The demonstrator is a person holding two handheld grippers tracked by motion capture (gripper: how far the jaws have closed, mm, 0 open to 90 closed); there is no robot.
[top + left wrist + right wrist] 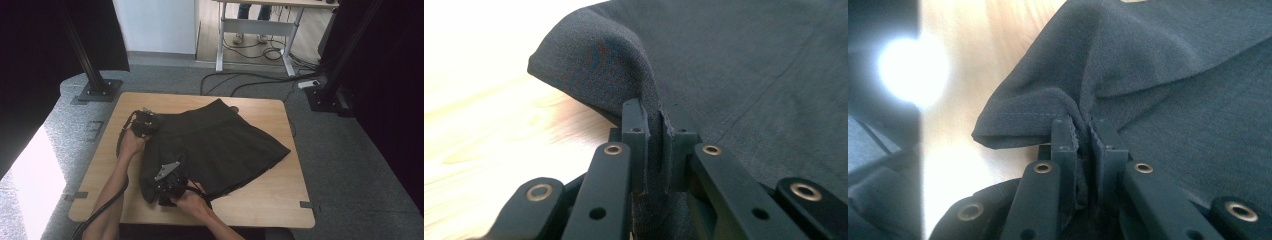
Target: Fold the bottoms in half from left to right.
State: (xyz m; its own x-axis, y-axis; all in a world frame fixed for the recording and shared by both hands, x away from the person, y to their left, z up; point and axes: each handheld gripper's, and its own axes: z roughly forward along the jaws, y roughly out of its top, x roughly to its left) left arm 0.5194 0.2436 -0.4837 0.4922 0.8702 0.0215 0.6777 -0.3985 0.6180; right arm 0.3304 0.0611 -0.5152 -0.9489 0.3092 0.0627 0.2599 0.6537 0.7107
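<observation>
A dark pleated skirt (220, 140) lies spread on the wooden table (270, 195). At the skirt's far left corner my left gripper (147, 121) is shut on a fold of the cloth. The left gripper view has its jaws (655, 112) closed on a raised ridge of the skirt (749, 60). At the near left corner, my right gripper (167, 182) grips the hem. In the right gripper view, the jaws (1083, 125) pinch a bunched edge of the skirt (1158, 65) that shows a stitched seam.
Bare wood runs along the table's left side, right side and near edge. Black stand bases sit on the grey floor at left (100, 90) and right (325, 97). Cables (250, 80) trail behind the table toward a white desk frame (260, 30).
</observation>
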